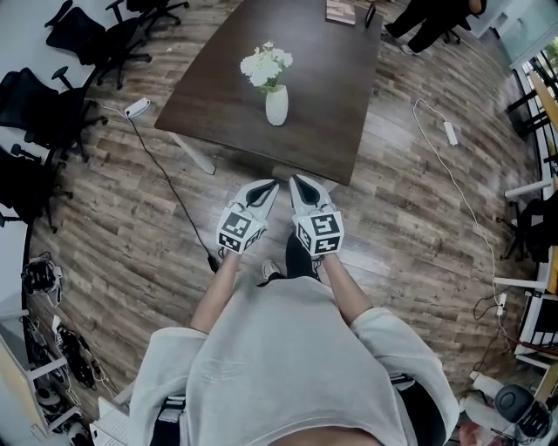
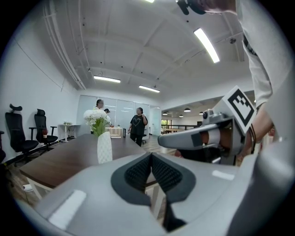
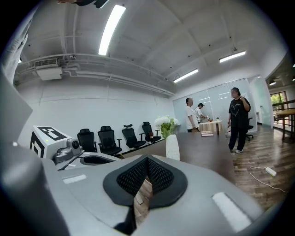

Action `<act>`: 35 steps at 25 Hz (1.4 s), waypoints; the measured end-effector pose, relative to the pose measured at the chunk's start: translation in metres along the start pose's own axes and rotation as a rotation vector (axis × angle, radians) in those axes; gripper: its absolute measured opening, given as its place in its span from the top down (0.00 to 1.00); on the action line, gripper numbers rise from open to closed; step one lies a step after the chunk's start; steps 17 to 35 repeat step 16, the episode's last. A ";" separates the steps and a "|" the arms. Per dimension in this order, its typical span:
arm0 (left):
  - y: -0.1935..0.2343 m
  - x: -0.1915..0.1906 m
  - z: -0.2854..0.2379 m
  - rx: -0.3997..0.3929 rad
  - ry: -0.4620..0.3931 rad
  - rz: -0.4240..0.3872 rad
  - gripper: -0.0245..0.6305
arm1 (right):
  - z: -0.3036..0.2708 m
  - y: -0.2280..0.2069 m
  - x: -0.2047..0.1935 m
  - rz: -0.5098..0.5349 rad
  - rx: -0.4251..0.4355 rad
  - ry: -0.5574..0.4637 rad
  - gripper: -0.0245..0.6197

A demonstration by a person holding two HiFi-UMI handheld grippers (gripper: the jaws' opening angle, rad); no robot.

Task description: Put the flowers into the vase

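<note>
Jaws of the left gripper [image 2: 150,155] are pressed together, ribbed black faces touching, with nothing between them. The right gripper [image 3: 147,158] is closed the same way and is also empty. From the head view the two grippers are held side by side in front of the person's chest, their tips close to each other and pointing toward the table [image 1: 324,96]. Each carries its cube with square markers on top. They are above the wooden floor [image 1: 410,218], short of the table's near edge and not touching it.

The flowers [image 1: 266,65], a white bunch with green leaves, stand in the vase [image 1: 276,105]. The vase is white, slim and upright, and stands on the dark brown tabletop toward its near end, well apart from both grippers. A book [image 1: 341,11] lies at the far end of the table.

Black office chairs [image 1: 83,39] stand along the wall to the person's left. A white power strip [image 1: 450,132] with its cable lies on the floor to the right of the table. In the right gripper view, several people [image 3: 238,117] stand beyond the table's far end.
</note>
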State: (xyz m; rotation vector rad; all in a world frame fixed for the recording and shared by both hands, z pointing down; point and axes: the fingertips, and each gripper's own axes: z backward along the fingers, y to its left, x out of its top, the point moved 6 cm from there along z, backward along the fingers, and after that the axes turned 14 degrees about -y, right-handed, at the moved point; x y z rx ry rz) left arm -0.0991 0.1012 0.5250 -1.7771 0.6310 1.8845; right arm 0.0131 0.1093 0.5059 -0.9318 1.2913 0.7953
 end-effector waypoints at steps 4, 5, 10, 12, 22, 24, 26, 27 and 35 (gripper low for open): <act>-0.005 0.001 0.005 0.003 -0.010 0.004 0.95 | 0.007 0.001 -0.001 0.010 -0.001 0.011 0.97; -0.006 0.001 0.005 0.003 -0.012 0.004 0.95 | 0.008 0.002 -0.002 0.011 0.001 0.013 0.97; -0.007 0.002 0.008 0.002 -0.019 0.003 0.95 | 0.010 0.007 -0.004 0.017 0.014 0.022 0.97; -0.006 0.003 0.009 0.004 -0.018 0.004 0.95 | 0.009 0.009 -0.005 0.018 0.015 0.026 0.97; -0.002 0.004 0.012 0.008 -0.017 0.003 0.95 | 0.008 0.012 -0.003 0.022 0.015 0.028 0.97; -0.002 0.004 0.012 0.008 -0.017 0.003 0.95 | 0.008 0.012 -0.003 0.022 0.015 0.028 0.97; -0.002 0.004 0.012 0.008 -0.017 0.003 0.95 | 0.008 0.012 -0.003 0.022 0.015 0.028 0.97; -0.002 0.004 0.012 0.008 -0.017 0.003 0.95 | 0.008 0.012 -0.003 0.022 0.015 0.028 0.97; -0.002 0.004 0.012 0.008 -0.017 0.003 0.95 | 0.008 0.012 -0.003 0.022 0.015 0.028 0.97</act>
